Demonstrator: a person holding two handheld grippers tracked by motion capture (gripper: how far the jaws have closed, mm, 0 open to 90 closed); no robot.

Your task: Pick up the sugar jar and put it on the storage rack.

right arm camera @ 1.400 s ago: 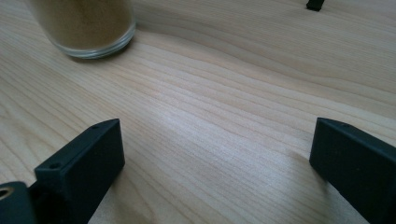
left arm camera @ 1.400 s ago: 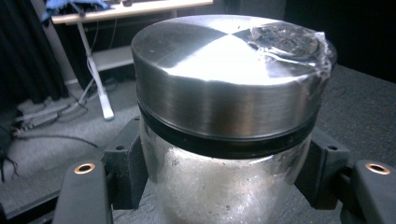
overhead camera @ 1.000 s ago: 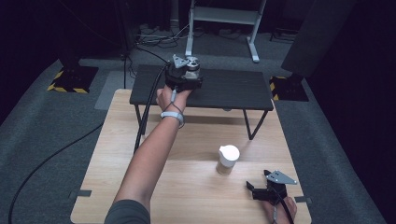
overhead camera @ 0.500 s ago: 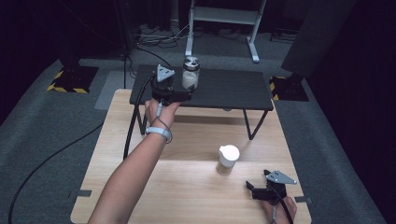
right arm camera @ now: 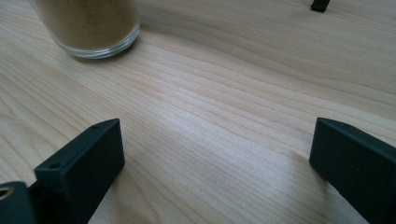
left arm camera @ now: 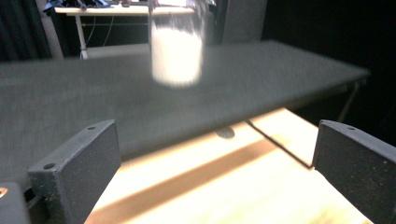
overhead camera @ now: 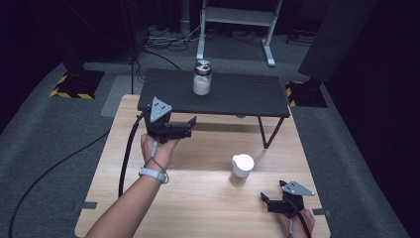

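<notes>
Left claw [overhead camera: 185, 125]: jaws spread wide, nothing between them; they have just been opening. Held over the far left part of the wooden table [overhead camera: 198, 208], just short of the black shelf's near edge, and pointing toward the right of the high view.
Jar with white contents [overhead camera: 202, 78]: stands upright on the black shelf [overhead camera: 247, 94], toward its back edge. Well apart from the left claw, farther back and a little to the right of it in the high view. In the left gripper view the jar [left arm camera: 176, 44] sits ahead of the jaws and above the gap between them, untouched.
Jar, look: clear glass, silver metal lid, white powder or grains filling most of it. Blurred in the left gripper view; the lid can't be made out there.
Right claw [overhead camera: 271, 200]: jaws wide apart and empty, low over the near right corner of the wooden table.
Second jar [overhead camera: 241, 169]: white lid, brownish contents, clear glass, upright on the wooden table. Near the right claw, ahead and to its left; its base [right arm camera: 88, 28] shows at the upper left of the right gripper view, clear of the jaws.
</notes>
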